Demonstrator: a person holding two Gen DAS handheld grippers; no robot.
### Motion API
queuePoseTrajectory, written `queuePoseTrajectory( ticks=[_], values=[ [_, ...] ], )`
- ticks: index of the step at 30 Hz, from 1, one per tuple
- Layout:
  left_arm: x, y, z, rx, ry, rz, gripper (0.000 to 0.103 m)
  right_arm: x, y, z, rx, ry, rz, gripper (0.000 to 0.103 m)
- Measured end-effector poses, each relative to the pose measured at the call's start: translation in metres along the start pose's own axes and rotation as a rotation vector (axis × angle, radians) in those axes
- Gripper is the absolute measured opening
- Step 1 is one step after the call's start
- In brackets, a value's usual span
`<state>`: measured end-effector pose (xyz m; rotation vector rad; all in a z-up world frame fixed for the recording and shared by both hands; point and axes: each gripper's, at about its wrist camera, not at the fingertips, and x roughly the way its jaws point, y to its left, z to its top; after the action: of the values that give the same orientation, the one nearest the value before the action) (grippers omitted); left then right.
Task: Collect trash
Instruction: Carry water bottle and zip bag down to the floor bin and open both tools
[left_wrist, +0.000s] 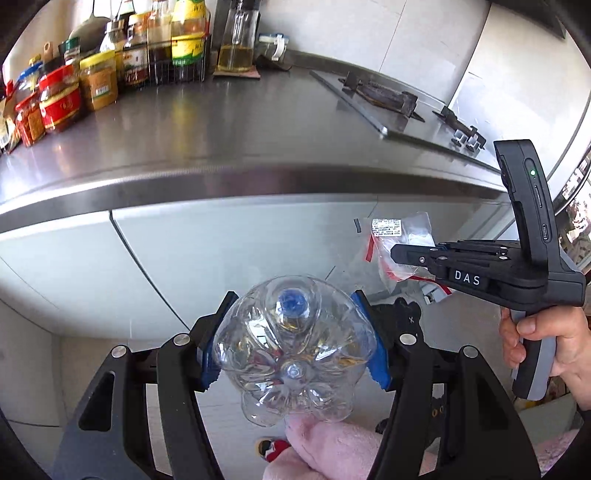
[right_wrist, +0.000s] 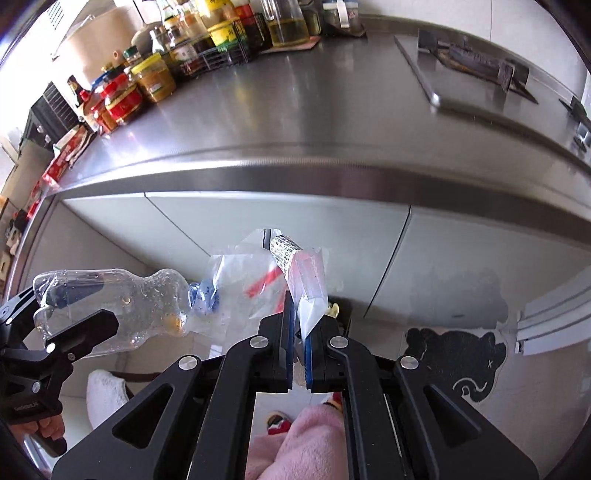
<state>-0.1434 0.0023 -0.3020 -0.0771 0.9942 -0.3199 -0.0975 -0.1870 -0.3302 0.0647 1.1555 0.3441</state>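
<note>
My left gripper (left_wrist: 293, 336) is shut on an empty clear plastic bottle (left_wrist: 295, 350) with a blue cap, its base toward the camera; the bottle also shows in the right wrist view (right_wrist: 110, 314) at the left. My right gripper (right_wrist: 300, 321) is shut on a clear plastic bag (right_wrist: 295, 273) with a white label and red strips. The right gripper (left_wrist: 402, 254) and the bag (left_wrist: 402, 236) also show at the right of the left wrist view. Both are held below the counter's front edge, in front of white cabinet doors.
A steel counter (left_wrist: 240, 122) carries several jars and sauce bottles (left_wrist: 92, 81) at the back left and a gas hob (left_wrist: 388, 99) at the right. A black bear-shaped mat (right_wrist: 458, 354) lies on the floor. Pink slippers (right_wrist: 295, 443) show below.
</note>
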Motion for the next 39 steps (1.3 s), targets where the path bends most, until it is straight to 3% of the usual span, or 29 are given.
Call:
queuePoseTrajectory(
  ticks=[9,18,25,32,33,35,36,39],
  values=[
    [0.083,0.021,-0.033,-0.032,0.122,0.0,0.059,0.104,-0.029,-0.028,0.117,0.162,-0.006,0.006],
    [0.193,0.041,-0.063,-0.025,0.246,0.035,0.059,0.211,-0.054,-0.042,0.195,0.289,-0.015,0.006],
    [0.244,0.055,-0.077,-0.027,0.301,0.023,0.059,0.253,-0.064,-0.04,0.276,0.325,0.028,0.006],
    [0.272,0.059,-0.084,-0.084,0.385,0.03,0.059,0.27,-0.065,-0.038,0.343,0.316,0.029,0.01],
    [0.276,0.059,-0.085,-0.095,0.406,0.027,0.059,0.272,-0.065,-0.038,0.349,0.316,0.032,0.013],
    [0.28,0.06,-0.086,-0.112,0.422,0.014,0.059,0.274,-0.066,-0.038,0.361,0.317,0.034,0.035],
    [0.281,0.06,-0.086,-0.116,0.422,0.011,0.061,0.273,-0.066,-0.038,0.378,0.307,0.048,0.064],
    [0.279,0.06,-0.083,-0.121,0.411,-0.004,0.068,0.267,-0.067,-0.034,0.399,0.277,0.047,0.068]
  ],
)
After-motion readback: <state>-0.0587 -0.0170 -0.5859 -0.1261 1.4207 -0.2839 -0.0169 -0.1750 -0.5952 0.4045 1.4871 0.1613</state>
